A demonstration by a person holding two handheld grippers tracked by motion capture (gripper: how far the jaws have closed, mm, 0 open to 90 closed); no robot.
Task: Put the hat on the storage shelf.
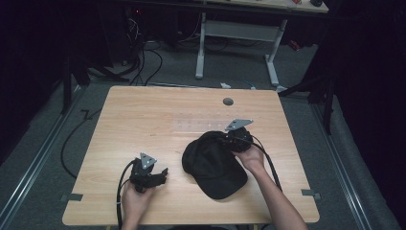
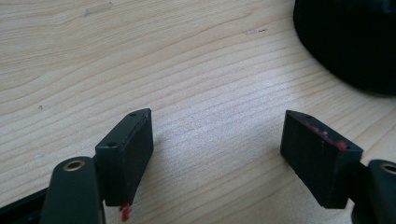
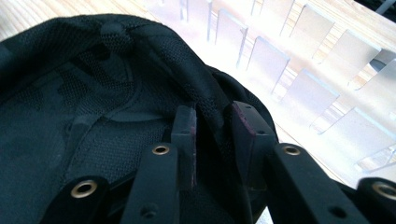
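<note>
Your right gripper [image 1: 233, 139] has its jaws clenched on a fold of fabric at the back of the cap [image 1: 214, 165]; in the right gripper view the two pads pinch a ridge of the black mesh crown [image 3: 93, 116] between them. The cap lies on the surface [image 1: 158, 115], right of centre and toward your edge, its brim pointing to about 5 o'clock and the gripped part at about 1 o'clock of the cap. Just beyond it, at 12 o'clock, lies a clear plastic rack [image 3: 299, 74] with upright dividers, faint in the high view. Your left gripper [image 1: 154, 176] rests at 9 o'clock of the cap, near it but apart; its jaws are released, wide, with only bare wood between them, and the cap's edge [image 2: 350, 42] shows at the upper right of the left gripper view. So the grasp looks made, and I judge that everything after it is left: the cap is not yet lifted, and the left gripper has no part in the work so far.
</note>
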